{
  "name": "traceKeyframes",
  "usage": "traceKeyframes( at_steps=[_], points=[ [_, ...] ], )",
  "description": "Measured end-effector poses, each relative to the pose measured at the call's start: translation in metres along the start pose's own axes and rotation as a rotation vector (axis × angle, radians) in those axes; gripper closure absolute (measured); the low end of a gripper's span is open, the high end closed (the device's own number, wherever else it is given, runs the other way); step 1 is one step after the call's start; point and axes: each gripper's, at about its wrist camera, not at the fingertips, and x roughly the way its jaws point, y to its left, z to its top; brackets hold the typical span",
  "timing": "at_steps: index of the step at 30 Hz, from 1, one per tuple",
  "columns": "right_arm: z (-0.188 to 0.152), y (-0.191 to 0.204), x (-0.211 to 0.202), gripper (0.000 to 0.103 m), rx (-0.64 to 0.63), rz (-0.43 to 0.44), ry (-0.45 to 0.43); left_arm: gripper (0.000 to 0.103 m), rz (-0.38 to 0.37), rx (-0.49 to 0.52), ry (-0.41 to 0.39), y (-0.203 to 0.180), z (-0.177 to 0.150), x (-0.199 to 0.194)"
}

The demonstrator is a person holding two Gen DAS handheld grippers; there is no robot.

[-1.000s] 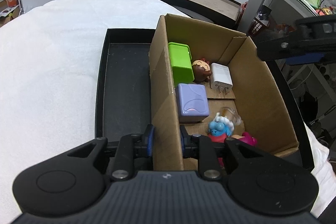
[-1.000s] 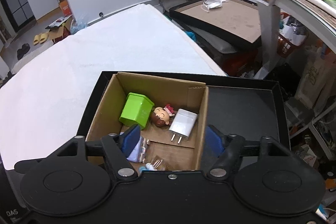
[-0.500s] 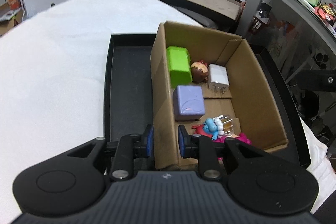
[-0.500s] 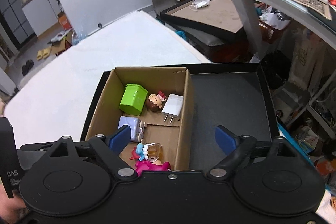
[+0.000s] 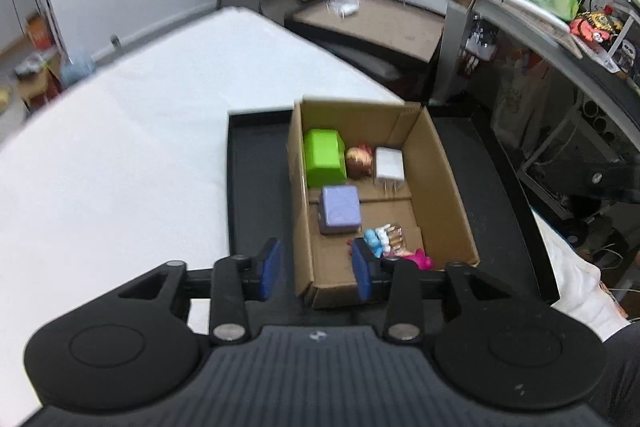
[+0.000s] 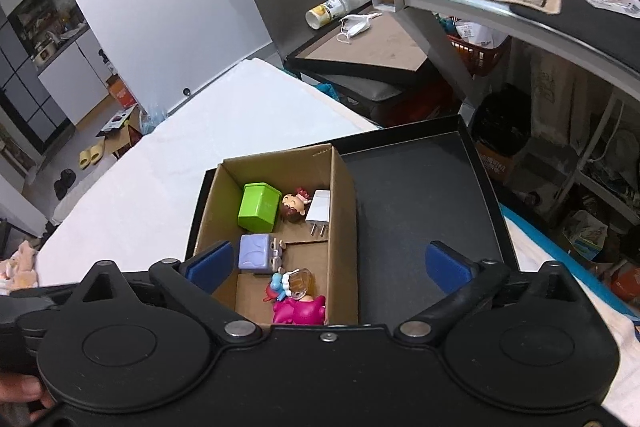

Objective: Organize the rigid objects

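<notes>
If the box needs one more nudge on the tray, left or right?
Left, probably. The left gripper has its open fingers astride the near-left wall of the cardboard box. The right gripper hangs wide open, higher above the box and black tray.

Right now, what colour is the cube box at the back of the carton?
Bright green, clearest in the right wrist view.

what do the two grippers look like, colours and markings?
Both match: matte black bodies, two round discs each, silver pivot bolts, black linkage arms, blue pads on the fingers. The left gripper has a ribbed grey centre plate with a small logo; the right gripper has a plain centre with a screw.
</notes>
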Motion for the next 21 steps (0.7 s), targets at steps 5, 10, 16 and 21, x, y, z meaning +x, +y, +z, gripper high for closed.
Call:
traceKeyframes(
  at_steps=[5,10,16,21],
  points=[
    [-0.001,-0.002,-0.025,0.0,0.015,0.012,-0.026,0.045,-0.011,0.009,-0.038,-0.013,0.002,-0.038],
    [-0.003,-0.006,-0.06,0.0,0.048,0.011,-0.065,0.027,0.005,-0.002,-0.062,-0.021,-0.001,-0.07],
    [-0.013,-0.005,-0.089,0.0,0.031,-0.006,-0.096,0.018,0.022,-0.008,-0.072,-0.03,-0.011,-0.097],
    [-0.02,0.0,-0.106,0.0,-0.002,-0.009,-0.102,0.015,0.021,-0.017,-0.085,-0.034,-0.017,-0.114]
  ],
)
